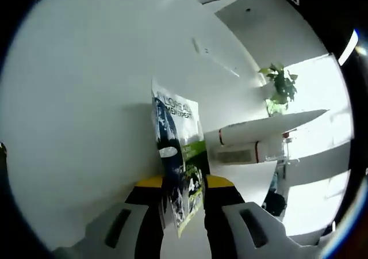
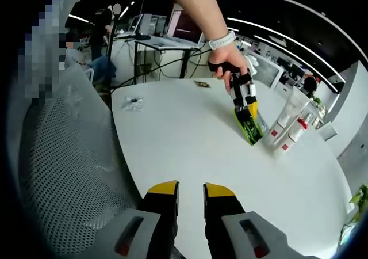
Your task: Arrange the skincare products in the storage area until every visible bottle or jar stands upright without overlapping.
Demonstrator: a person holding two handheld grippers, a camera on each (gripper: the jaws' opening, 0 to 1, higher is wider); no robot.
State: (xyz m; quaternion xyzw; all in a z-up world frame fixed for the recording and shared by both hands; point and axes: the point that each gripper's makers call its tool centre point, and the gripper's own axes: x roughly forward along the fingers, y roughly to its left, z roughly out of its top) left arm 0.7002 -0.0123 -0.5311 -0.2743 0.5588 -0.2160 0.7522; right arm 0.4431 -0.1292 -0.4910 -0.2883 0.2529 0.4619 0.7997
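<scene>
My left gripper (image 1: 184, 197) is shut on a dark and green skincare package (image 1: 178, 161) printed with white lettering, held over the white table (image 1: 80, 126). Beyond it are two white tubes with red bands (image 1: 247, 135). In the right gripper view a person's hand holds that left gripper (image 2: 246, 110) down on the green package (image 2: 249, 128), whose lower end rests on the table (image 2: 190, 144). Beside it stand several white and red tubes (image 2: 286, 124). My right gripper (image 2: 191, 197) hovers near the table's edge, jaws close together with nothing between them.
A small clear packet (image 2: 133, 102) and a small dark item (image 2: 202, 84) lie at the far side of the table. A grey mesh chair (image 2: 63, 172) stands left of the table. A potted plant (image 1: 280, 86) is in the background.
</scene>
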